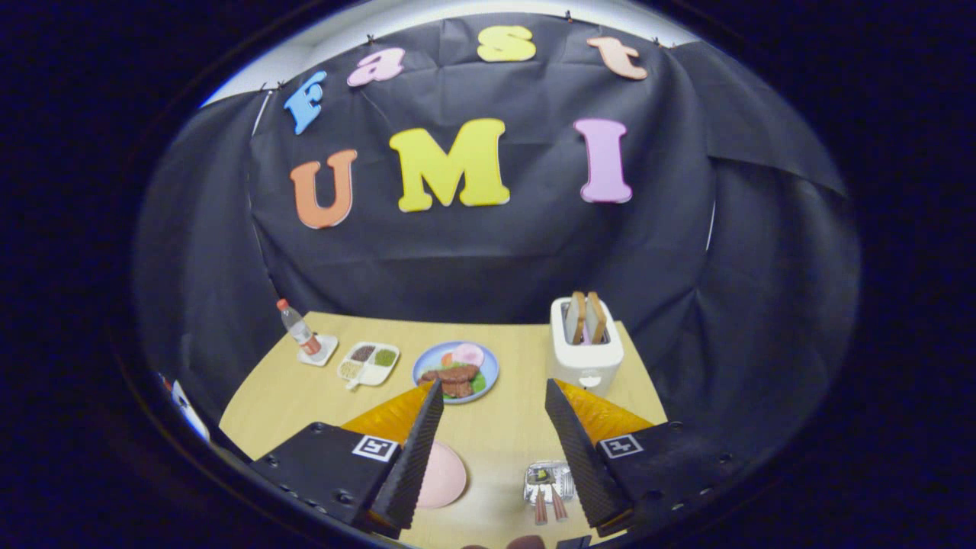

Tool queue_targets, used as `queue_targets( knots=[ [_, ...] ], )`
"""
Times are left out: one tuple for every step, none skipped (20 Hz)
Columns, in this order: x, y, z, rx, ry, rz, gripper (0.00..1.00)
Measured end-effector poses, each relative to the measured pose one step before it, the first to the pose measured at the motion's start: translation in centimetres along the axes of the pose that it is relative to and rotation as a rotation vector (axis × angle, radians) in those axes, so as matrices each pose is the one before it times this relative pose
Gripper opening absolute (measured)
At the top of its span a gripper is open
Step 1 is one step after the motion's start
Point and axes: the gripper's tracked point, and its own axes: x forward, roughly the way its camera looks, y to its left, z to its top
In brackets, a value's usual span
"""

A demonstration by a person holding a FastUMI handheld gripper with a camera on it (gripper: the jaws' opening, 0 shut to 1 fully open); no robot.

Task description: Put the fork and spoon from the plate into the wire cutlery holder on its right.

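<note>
My gripper hangs open high above the wooden table, with nothing between its fingers. Far below, a pink plate lies partly hidden behind the left finger. To the plate's right stands the wire cutlery holder, close to the right finger. Two pinkish handles stick out of the holder toward me. I see no cutlery on the visible part of the plate.
Further back on the table sit a blue plate of food, a white divided tray, a bottle on a coaster and a white toaster with two bread slices. Black cloth walls close the booth.
</note>
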Motion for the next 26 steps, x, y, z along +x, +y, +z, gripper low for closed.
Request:
queue_targets(
  knots=[
    [-1.224, 0.162, 0.713, -0.0064, -0.05825, -0.00572, 0.82],
    [-1.091, 0.078, 0.85, -0.00724, -0.05844, -0.00231, 0.83],
    [-1.14, -0.081, 0.752, -0.00869, -0.056, -0.01026, 0.84],
    [-1.183, -0.169, 0.614, -0.0064, -0.05186, -0.01294, 0.84],
    [-1.029, -0.353, 0.644, -0.01252, -0.04508, -0.01748, 0.84],
    [-0.918, -0.284, 0.445, -0.01361, -0.03188, -0.01652, 0.84],
    [-0.95, -0.04, 0.09, -0.00295, -0.01766, -0.00867, 0.84],
    [-0.885, -0.025, -0.209, 0.01283, 0.00133, -0.00609, 0.84],
    [-0.829, 0.239, -0.358, 0.0284, 0.00421, -0.00232, 0.84],
    [-0.549, 0.046, -0.194, 0.0266, 0.00018, -0.00425, 0.84],
    [-0.282, -0.4, -0.299, 0.01245, 0.00155, -0.00973, 0.84],
    [-0.227, -0.332, -0.39, 0.01028, 0.00403, -0.00682, 0.84],
    [-0.318, -0.166, -0.408, 0.0026, 0.00276, -0.00537, 0.84],
    [-0.128, -0.051, -0.147, -0.00332, -0.00067, -0.00157, 0.84],
    [-0.082, -0.005, -0.097, -0.00362, 0.00108, -0.00246, 0.84],
    [-0.217, 0.285, -0.009, 0.0014, -0.00112, 0.00307, 0.84],
    [-0.116, 0.26, 0.15, 0.00036, -0.00142, 0.00179, 0.84],
    [-0.052, 0.173, 0.025, -0.00055, -0.00348, 0.00372, 0.84],
    [0.092, 0.185, -0.003, 0.0014, 0.00199, 0.00342, 0.84],
    [0.037, 0.225, -0.029, 0.00884, 0.00492, 0.00519, 0.84],
    [-0.006, 0.4, -0.139, 0.01311, 0.01075, 0.00713, 0.84],
    [0.063, 0.165, -0.05, 0.00942, 0.00773, 0.00071, 0.84],
    [0.153, -0.04, -0.014, 0.00506, 0.0034, -0.00353, 0.84],
    [0.085, -0.015, 0.079, 0.00202, -0.00229, -0.00375, 0.85],
    [-0.09, 0.245, 0.069, -0.00343, -0.00066, 0.00016, 0.85],
    [-0.099, 0.139, 0.133, -0.00661, -0.00434, 0.00046, 0.85]
  ],
)
